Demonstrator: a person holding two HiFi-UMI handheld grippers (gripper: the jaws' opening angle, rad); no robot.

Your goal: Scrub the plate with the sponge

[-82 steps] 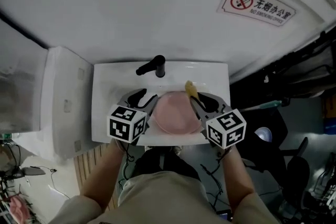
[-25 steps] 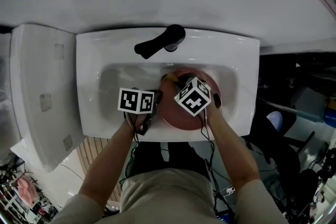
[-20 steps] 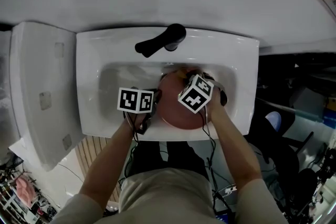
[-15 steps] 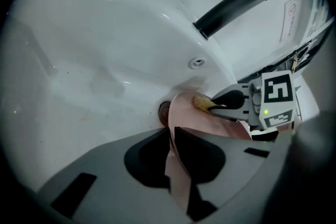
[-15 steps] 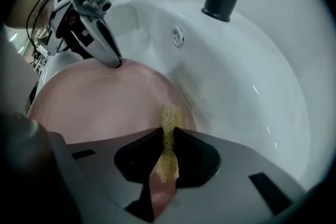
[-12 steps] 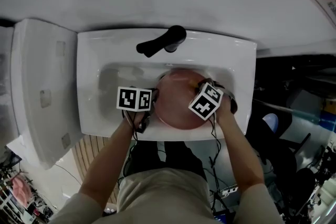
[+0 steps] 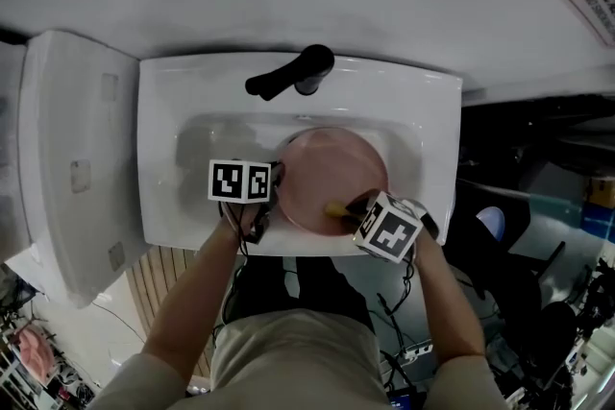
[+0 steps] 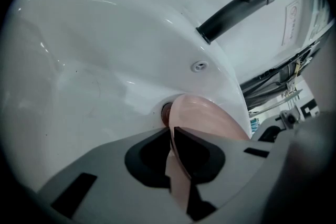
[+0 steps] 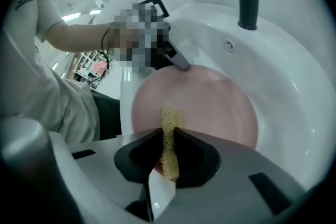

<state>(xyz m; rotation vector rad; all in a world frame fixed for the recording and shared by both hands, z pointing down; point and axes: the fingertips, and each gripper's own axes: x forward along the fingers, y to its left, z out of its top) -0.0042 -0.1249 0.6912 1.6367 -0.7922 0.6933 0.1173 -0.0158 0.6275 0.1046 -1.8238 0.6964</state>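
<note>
A pink plate [image 7: 332, 170] stands tilted in the white sink [image 7: 159, 158]. My left gripper [image 7: 278, 183] is shut on the plate's left rim; in the left gripper view the rim [image 8: 202, 118] runs between the two jaws of the gripper [image 8: 172, 136]. My right gripper [image 7: 348, 206] is shut on a thin yellow sponge [image 7: 335, 207] at the plate's near right edge. In the right gripper view the sponge [image 9: 168, 128] sticks out past the jaws, its tip against the pink plate [image 9: 210, 107], and the left gripper [image 9: 178, 63] shows at the far rim.
A black faucet [image 7: 288, 78] stands at the back of the sink, over the basin. The drain hole [image 8: 166, 111] shows just behind the plate. A white cabinet [image 7: 67, 168] stands left of the sink. Chairs and cables lie to the right.
My right gripper has drawn the sponge across the plate from its far side to its near right edge. The left gripper has kept its hold on the left rim.
</note>
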